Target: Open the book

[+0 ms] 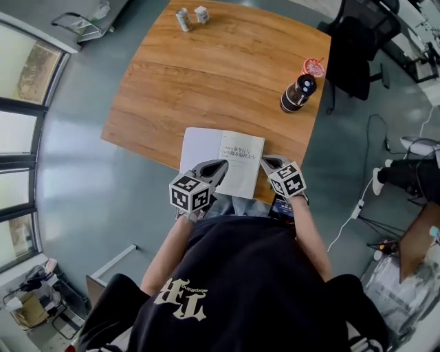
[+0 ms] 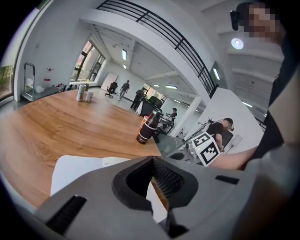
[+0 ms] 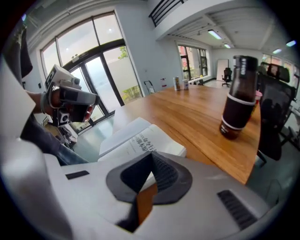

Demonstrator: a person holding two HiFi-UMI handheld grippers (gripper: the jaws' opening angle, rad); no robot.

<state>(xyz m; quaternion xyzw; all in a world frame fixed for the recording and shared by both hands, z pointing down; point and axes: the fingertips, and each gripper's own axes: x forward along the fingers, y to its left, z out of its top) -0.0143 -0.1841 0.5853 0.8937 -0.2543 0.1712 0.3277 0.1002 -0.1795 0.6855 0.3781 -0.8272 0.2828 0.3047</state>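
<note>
A person in a black shirt stands at the near edge of a wooden worktop (image 1: 206, 75), forearms bent and drawn close to the body, a set of tongs in each hand. The left tongs (image 1: 220, 163) angle down toward the near edge of the book (image 1: 206, 148); the right tongs (image 1: 267, 160) point at its near right corner. Whether either tip touches paper cannot be told.

The book lies open and flat at the worktop's near edge, a blank page on the left and a printed title page on the right.

The left gripper view shows the left tongs (image 2: 153, 158) closed tip to tip with nothing between them, the book (image 2: 75, 171) pale beneath and beyond. The right gripper view shows the right tongs (image 3: 151, 154) likewise closed and empty above the book (image 3: 140, 140).

Only the head view takes in the whole worktop: a dark bottle (image 1: 298, 93) near the right edge, a red-lidded cup (image 1: 314, 67) just behind it, two small containers (image 1: 192, 16) at the far edge, and an office chair (image 1: 357, 48) beyond. The left gripper view alone catches the right tongs' marker cube (image 2: 206, 148) and distant people in the hall. The right gripper view alone shows the tall windows (image 3: 89, 75) and the hand (image 3: 54, 101) that holds the left tongs.
</note>
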